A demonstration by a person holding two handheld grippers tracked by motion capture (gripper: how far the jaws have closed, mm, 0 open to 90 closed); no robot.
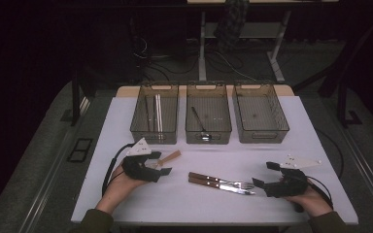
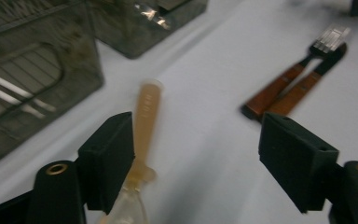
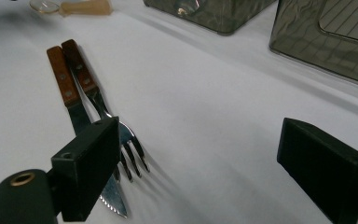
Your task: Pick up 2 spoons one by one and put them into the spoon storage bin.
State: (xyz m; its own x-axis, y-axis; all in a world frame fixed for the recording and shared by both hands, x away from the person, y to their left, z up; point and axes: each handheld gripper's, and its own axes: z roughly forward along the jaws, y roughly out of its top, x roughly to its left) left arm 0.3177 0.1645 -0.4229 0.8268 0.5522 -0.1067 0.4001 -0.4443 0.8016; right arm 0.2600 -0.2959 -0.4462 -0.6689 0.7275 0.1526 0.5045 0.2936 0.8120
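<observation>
Landmark: the middle bin (image 1: 208, 119) of three wire-walled bins at the far side of the white bench (image 1: 194, 204).

Left gripper (image 1: 161, 165) sits nearer the person than the left bin (image 1: 154, 119), left of the landmark. Its fingers (image 2: 107, 158) are spread; a tan-handled spoon (image 2: 145, 116) lies on the bench along the inner face of one finger, the other finger well clear of it. Not clamped.

Right gripper (image 1: 263, 174) rests on the near side, right of the landmark, fingers (image 3: 91, 163) released, nothing between them. A wooden-handled fork (image 3: 100, 105) and knife (image 3: 74, 109) lie side by side, touching, on the near side of the landmark, tines beside one right finger.
</observation>
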